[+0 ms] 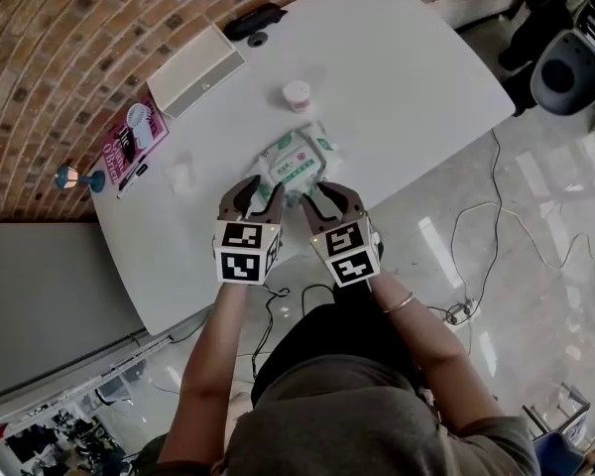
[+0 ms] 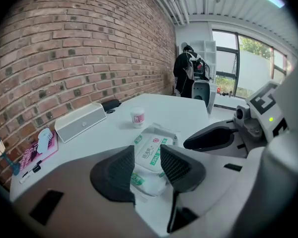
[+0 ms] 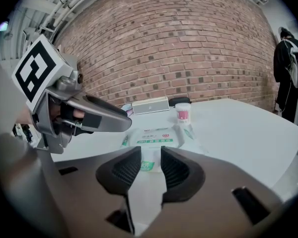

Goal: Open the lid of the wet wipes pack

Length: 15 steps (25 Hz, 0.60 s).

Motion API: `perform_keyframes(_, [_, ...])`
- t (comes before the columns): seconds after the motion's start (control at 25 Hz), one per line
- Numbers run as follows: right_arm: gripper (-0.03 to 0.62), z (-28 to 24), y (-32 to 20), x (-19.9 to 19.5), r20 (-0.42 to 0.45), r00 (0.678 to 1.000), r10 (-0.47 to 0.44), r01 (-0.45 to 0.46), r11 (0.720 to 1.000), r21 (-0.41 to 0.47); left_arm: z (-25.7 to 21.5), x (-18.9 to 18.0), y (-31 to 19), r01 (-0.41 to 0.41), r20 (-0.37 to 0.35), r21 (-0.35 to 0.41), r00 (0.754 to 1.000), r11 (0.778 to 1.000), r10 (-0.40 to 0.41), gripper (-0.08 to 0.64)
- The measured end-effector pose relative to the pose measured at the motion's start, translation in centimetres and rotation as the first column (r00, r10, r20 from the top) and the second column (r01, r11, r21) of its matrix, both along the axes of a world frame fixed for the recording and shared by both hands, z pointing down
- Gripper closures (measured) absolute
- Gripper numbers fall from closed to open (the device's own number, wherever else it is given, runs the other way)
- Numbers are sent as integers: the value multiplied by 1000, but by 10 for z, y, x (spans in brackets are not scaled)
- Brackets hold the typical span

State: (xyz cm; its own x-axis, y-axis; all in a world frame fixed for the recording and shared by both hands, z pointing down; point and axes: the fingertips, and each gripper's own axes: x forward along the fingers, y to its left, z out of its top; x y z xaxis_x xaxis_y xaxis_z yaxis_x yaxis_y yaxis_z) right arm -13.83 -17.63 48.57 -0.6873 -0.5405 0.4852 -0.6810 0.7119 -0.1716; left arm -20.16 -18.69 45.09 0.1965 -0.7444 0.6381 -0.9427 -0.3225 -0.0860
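We had left tool (image 1: 260, 195) and right tool (image 1: 323, 198) both spread at the pack's (image 1: 297, 163) near edge, pinching nothing.

The wet wipes pack (image 1: 297, 165) is white with green bands and a small red mark. The tabletop (image 1: 407, 77) is plain white, as is the oblong box (image 1: 195, 69). The cup (image 1: 297, 94) is white with a pink band, and the booklet (image 1: 129, 149) is pink. The brick wall (image 1: 69, 38) is red-brown with pale mortar lines. The left claw (image 1: 265, 188) and right claw (image 1: 315, 198) are dark grey, finely ribbed inside, and their cubes (image 1: 246, 251) are white with black squares.
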Motion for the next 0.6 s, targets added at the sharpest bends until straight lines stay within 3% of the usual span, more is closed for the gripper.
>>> perform_keyframes(0.6, [460, 26, -1, -8, -46, 999, -25, 22, 998, -57, 17, 18, -22, -154, 90, -128, 982, 980, 166, 382])
